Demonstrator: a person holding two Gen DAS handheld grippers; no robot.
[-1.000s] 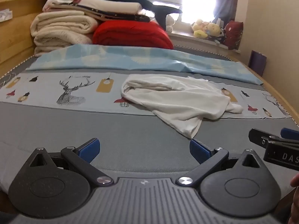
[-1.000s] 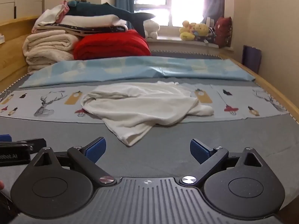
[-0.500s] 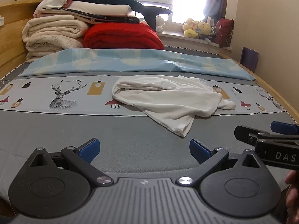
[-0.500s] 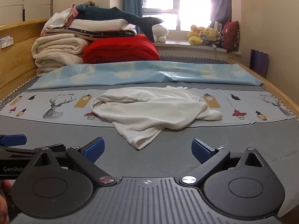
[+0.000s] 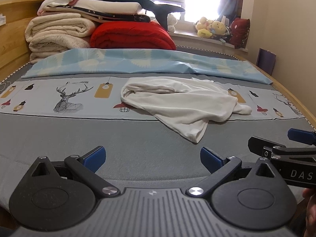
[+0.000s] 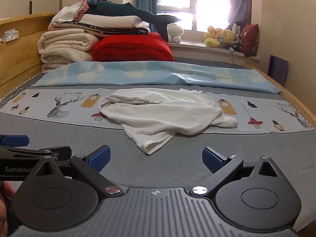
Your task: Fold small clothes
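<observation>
Lay crumpled on the bed (image 5: 138, 138): one white garment (image 5: 177, 106), bunched across the printed strip (image 5: 69, 96) with one corner spilling forward onto the grey cover. Sat a little right of centre from the left wrist view, near centre from the right.

Left gripper (image 5: 152, 157): wide open, nothing held, short of the garment and apart from it. Right gripper (image 6: 156, 157): likewise spread wide, empty, just short of the near corner. Side by side, close together, each visible at the edge of the other's view.

Nothing folded yet; judged to be the approach before a first grasp.

Likely trouble from here:
- Layers overlapped and rolled along the far edge, so a pinch at the near corner could catch one layer only, or two at once, and drag the heap instead of spreading it.
- Sleeves and hem not clearly told apart in the bunch; a wrong pick would twist it further.
- Printed strip loose beneath; a deep pinch could catch it too and lift it with the garment.
- Grippers close together; could knock into each other on reaching for the same corner.

Around: blue sheet (image 5: 138, 63) just behind the garment, stacked blankets (image 5: 57, 33) and red quilt (image 5: 132, 37) well beyond, plush toys (image 6: 221, 37) on the sill. None of it in the path; grey cover between grippers and garment bare.
</observation>
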